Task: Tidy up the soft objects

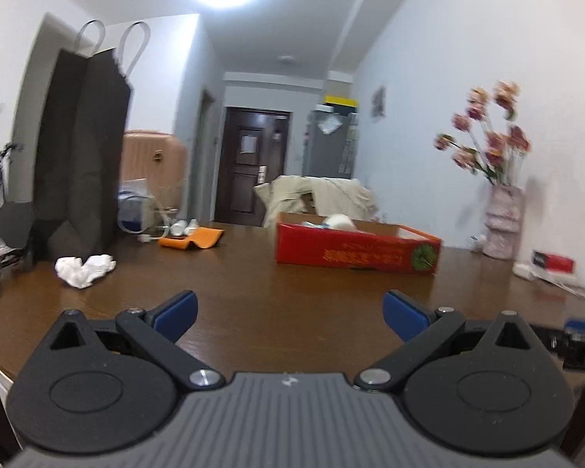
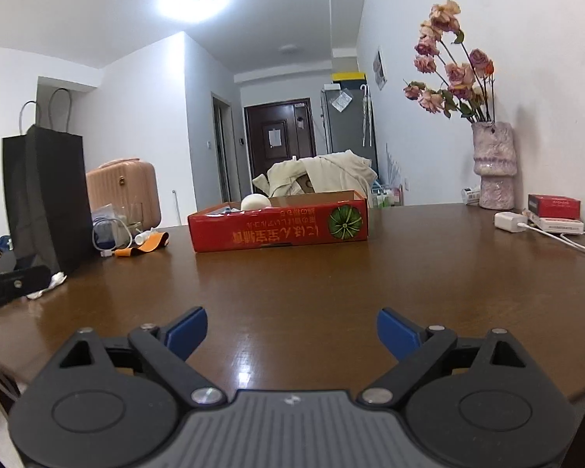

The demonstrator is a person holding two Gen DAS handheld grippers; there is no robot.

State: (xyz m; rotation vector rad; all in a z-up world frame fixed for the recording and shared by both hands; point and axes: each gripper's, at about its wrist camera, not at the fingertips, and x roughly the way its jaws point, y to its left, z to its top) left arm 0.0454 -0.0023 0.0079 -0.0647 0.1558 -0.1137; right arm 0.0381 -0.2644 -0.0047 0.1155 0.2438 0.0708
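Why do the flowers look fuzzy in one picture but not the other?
In the left wrist view the flowers and red box are smeared, like motion blur; in the right wrist view the flowers and box look crisp. Both views show a glaring ceiling light and fisheye-bent edges.

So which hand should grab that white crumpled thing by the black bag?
Probably the left. The crumpled tissue lies just ahead-left of the open left gripper. From the right gripper, also open, it sits at the far left edge, partly hidden beside the bag.
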